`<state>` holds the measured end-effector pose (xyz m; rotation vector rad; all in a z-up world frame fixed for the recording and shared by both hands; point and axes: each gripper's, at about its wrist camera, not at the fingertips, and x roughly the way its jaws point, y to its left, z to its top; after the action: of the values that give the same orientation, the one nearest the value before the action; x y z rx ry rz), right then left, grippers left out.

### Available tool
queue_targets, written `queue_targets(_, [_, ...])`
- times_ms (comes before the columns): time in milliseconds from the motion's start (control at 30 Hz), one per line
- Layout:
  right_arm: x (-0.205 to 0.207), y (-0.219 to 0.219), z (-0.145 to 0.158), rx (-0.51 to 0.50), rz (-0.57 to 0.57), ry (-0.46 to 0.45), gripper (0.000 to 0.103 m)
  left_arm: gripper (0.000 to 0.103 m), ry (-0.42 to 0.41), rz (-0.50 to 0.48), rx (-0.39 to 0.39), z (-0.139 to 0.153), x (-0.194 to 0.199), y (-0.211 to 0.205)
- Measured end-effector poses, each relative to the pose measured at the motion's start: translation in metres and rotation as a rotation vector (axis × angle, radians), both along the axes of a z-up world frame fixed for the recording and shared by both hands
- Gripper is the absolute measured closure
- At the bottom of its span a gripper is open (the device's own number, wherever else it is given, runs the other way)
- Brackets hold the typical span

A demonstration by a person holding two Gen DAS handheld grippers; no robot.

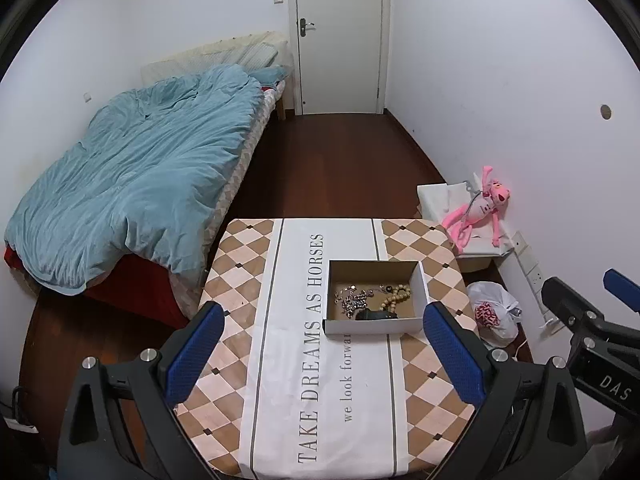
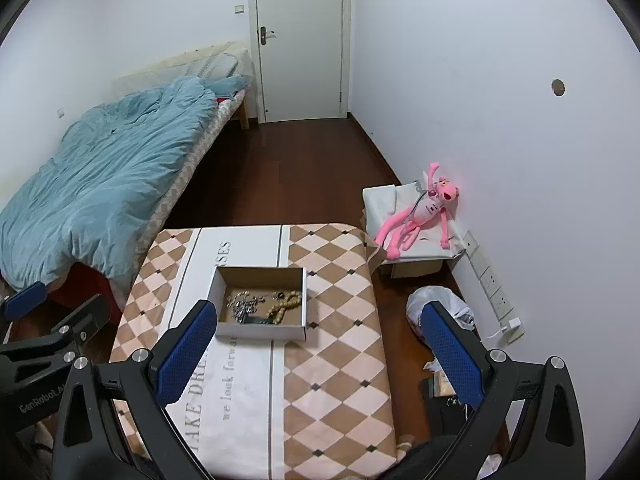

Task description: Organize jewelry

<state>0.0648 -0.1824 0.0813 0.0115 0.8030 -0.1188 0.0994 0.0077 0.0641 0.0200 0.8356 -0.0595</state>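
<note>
An open cardboard box (image 1: 424, 280) (image 2: 302, 280) stands on the checkered table (image 1: 280, 360) (image 2: 332, 360). Inside lie a silver chain (image 1: 354, 300) (image 2: 242, 304), a beige bead bracelet (image 1: 396, 296) (image 2: 286, 304) and a dark item (image 1: 374, 315) (image 2: 254, 321) by the near wall. My left gripper (image 1: 322, 350) is open and empty, held above the table on the near side of the box. My right gripper (image 2: 320, 350) is open and empty, above the table's right part. Each gripper shows at the edge of the other's view.
A bed with a blue duvet (image 1: 132, 176) (image 2: 92, 184) stands left of the table. A pink plush toy (image 1: 480, 212) (image 2: 420, 212) lies on a white box by the right wall. A white plastic bag (image 1: 494, 312) (image 2: 440, 300) sits on the floor right of the table. A closed door (image 1: 338, 36) is at the back.
</note>
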Motion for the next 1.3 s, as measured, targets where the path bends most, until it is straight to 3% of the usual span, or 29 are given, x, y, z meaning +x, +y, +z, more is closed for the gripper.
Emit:
queue_targets(533, [0.054, -0.001, -0.031, -0.012, 0.009, 0.1, 0.0, 0.001, 0.114, -0.009, 0.014, -0.026, 0.041, -0.008])
queue_targets(1300, [0.058, 0.002, -0.039, -0.02, 0.019, 0.13, 0.0, 0.001, 0.127, 0.007, 0.019, -0.031, 0.047, -0.003])
